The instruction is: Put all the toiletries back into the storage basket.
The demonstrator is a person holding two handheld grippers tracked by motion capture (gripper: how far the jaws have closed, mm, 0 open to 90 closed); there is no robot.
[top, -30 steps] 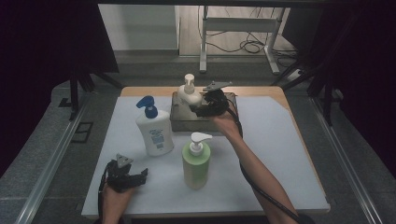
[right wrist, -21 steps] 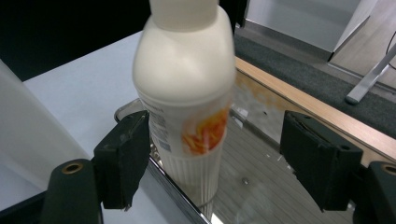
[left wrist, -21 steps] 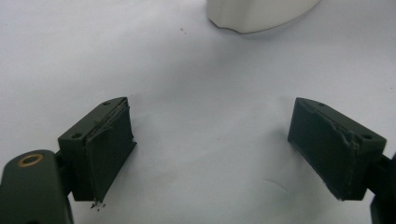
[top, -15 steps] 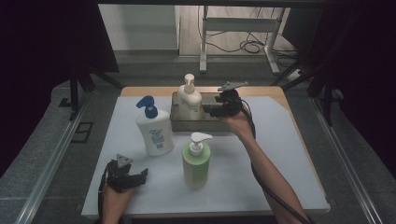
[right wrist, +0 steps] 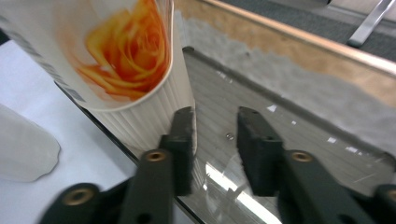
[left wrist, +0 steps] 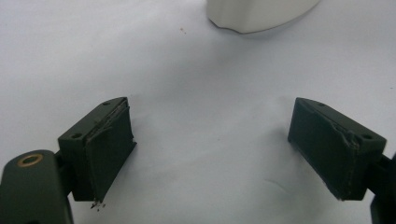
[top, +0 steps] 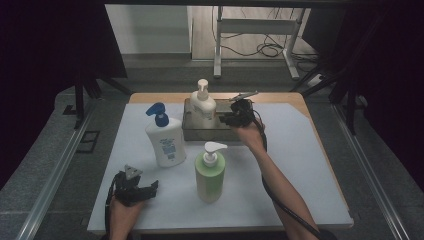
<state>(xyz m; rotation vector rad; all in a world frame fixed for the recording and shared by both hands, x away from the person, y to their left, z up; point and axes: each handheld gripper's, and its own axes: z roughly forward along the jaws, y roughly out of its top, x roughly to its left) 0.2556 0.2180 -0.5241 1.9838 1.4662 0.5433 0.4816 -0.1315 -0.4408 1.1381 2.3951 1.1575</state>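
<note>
High view: cream pump bottle [top: 202,106] stands in the left half of the tray [top: 200,134], which sits at the middle of the tabletop's far edge. Right gripper [top: 226,119] is down in the tray's right half, tips pointing at the bottle. Left gripper [top: 145,190] lies parked at the near left corner, with the blue-capped bottle [top: 165,142] and green bottle [top: 210,172] between it and the tray. Left gripper view: left gripper [left wrist: 219,154] tongs are wide apart over bare white mat [left wrist: 187,70], nothing in them, with a white bottle base [left wrist: 261,14] ahead. The high view can't resolve that gap. Right gripper view: right gripper [right wrist: 215,140] tongs have just been closing and are now almost together, nothing between them. One jaw is at the ribbed foot of the bottle [right wrist: 116,60]; touching or just beside, can't tell. This view also gives the orange rose print and the glossy tray floor [right wrist: 243,98], both lost from above. Risks: the bottle is tall and the contact is low, so any sideways nudge from that jaw probably tips it or skids it on the slick floor. It could also knock the tray wall or drag the tray along the mat. A grab isn't possible as things stand, since the tongs are too narrow and sit beside the bottle, not around it.
</note>
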